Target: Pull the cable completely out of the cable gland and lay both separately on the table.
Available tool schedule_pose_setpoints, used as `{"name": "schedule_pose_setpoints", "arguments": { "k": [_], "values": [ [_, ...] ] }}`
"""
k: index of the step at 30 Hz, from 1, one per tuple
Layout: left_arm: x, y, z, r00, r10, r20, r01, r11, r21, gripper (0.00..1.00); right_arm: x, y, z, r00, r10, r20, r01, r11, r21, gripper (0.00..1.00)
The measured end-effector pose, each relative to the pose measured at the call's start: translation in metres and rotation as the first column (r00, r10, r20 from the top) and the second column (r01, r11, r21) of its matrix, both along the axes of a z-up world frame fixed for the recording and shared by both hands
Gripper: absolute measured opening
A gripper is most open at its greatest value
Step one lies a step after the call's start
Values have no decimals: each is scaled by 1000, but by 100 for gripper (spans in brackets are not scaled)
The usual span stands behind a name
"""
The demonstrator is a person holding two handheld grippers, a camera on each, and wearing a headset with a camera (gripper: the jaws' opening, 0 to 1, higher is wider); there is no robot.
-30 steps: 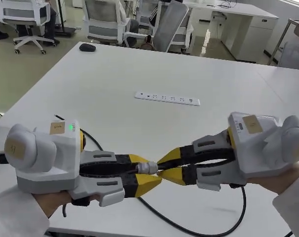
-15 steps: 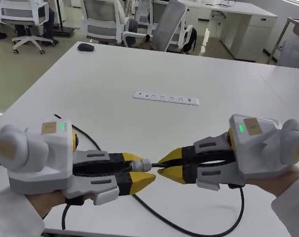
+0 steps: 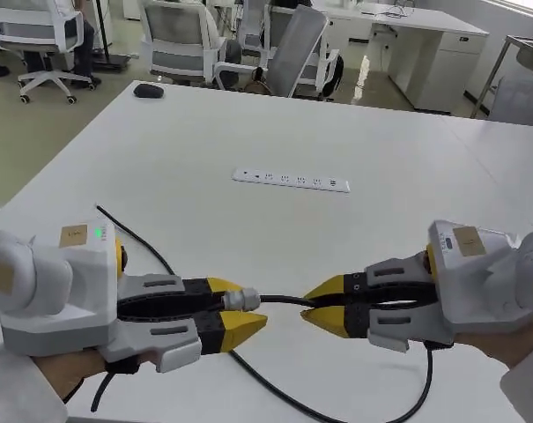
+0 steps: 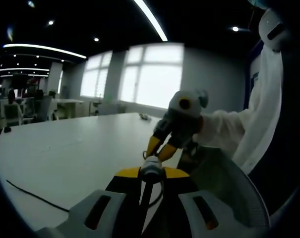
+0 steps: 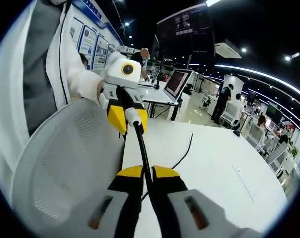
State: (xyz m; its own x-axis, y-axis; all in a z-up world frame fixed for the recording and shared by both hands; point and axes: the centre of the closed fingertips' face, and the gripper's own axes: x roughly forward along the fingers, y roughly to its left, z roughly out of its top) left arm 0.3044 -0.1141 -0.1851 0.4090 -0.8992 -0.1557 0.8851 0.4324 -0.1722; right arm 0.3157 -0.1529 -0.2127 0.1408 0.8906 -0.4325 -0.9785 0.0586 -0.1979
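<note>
Black cable [image 3: 282,300] runs straight between the two grippers. Left gripper [image 3: 247,308] clamped on grey cable gland [image 3: 241,300]; right gripper [image 3: 312,309] pinching cable. Slack loops beneath them on table [image 3: 381,150]. White power strip [image 3: 290,181] beyond tips, well apart.

Table [image 3: 248,132]: white, smooth, near-matt top.
Cable [image 3: 284,300]: black sheath, smooth, with a faint sheen.
Cable gland [image 3: 240,300]: pale grey and glossy; I cannot tell whether it is metal or plastic.
Left gripper [image 3: 248,305], my nine o'clock: matt white plastic shell, smooth yellow plastic tips.
Right gripper [image 3: 312,307], three o'clock: same finish.
Power strip [image 3: 291,181], twelve o'clock: white plastic.
Sleeve [image 3: 24,397]: white cloth.
</note>
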Motion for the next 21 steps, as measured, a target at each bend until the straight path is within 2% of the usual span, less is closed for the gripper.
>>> {"name": "schedule_pose_setpoints", "arguments": {
  "k": [5, 14, 19, 21],
  "values": [
    [2, 2, 1, 1000, 12, 5, -12, 1000, -2, 17, 2, -6, -3, 1000, -26, -14, 26, 1000, 3, 5],
    [4, 4, 0, 999, 25, 20, -25, 1000, 19, 17, -1, -4, -10, 998, -44, -35, 44, 999, 9, 5],
    [3, 3, 0, 999, 19, 28, -20, 1000, 23, 17, 0, -5, -8, 998, -56, -43, 56, 998, -2, 6],
    [2, 2, -1, 999, 13, 32, -14, 1000, 27, 17, 3, -5, -5, 997, -66, -49, 66, 998, 4, 10]
  ]
}}
